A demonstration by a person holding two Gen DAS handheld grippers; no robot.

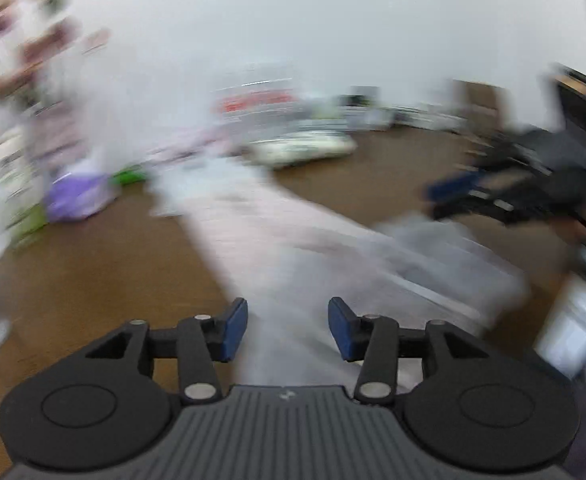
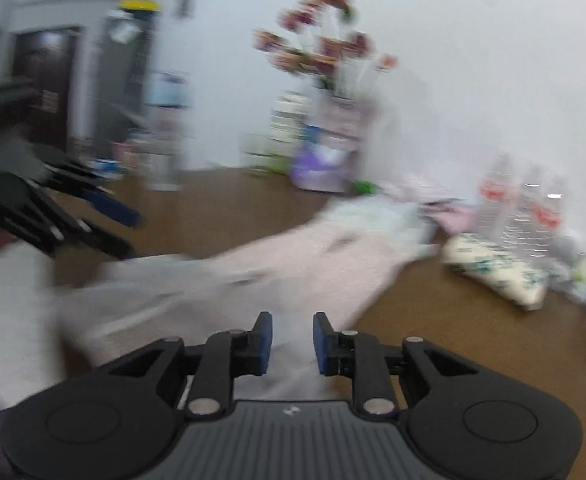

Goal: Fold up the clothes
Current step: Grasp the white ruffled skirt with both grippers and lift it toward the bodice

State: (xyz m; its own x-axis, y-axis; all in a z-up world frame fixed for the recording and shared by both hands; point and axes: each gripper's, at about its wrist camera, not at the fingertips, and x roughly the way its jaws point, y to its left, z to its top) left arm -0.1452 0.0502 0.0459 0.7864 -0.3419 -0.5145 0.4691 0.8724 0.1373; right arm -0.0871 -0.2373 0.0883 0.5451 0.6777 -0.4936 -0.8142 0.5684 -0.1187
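Note:
Both views are motion-blurred. A pale pink and grey garment point(image 1: 277, 248) lies stretched across the brown table point(image 1: 93, 280); it also shows in the right wrist view point(image 2: 285, 264). My left gripper point(image 1: 288, 328) is open and empty, its blue pads just above the near end of the garment. My right gripper point(image 2: 292, 342) is open with a narrower gap, over the garment's near edge, holding nothing. The right gripper shows at the right of the left wrist view point(image 1: 505, 196), and the left gripper at the left of the right wrist view point(image 2: 93, 216).
A folded white patterned cloth point(image 2: 497, 272) lies on the table point(image 2: 433, 320) beside water bottles point(image 2: 533, 212). A vase of pink flowers point(image 2: 325, 52) and a purple bag point(image 2: 321, 168) stand by the wall. A pink cloth pile point(image 2: 449, 208) sits behind the garment.

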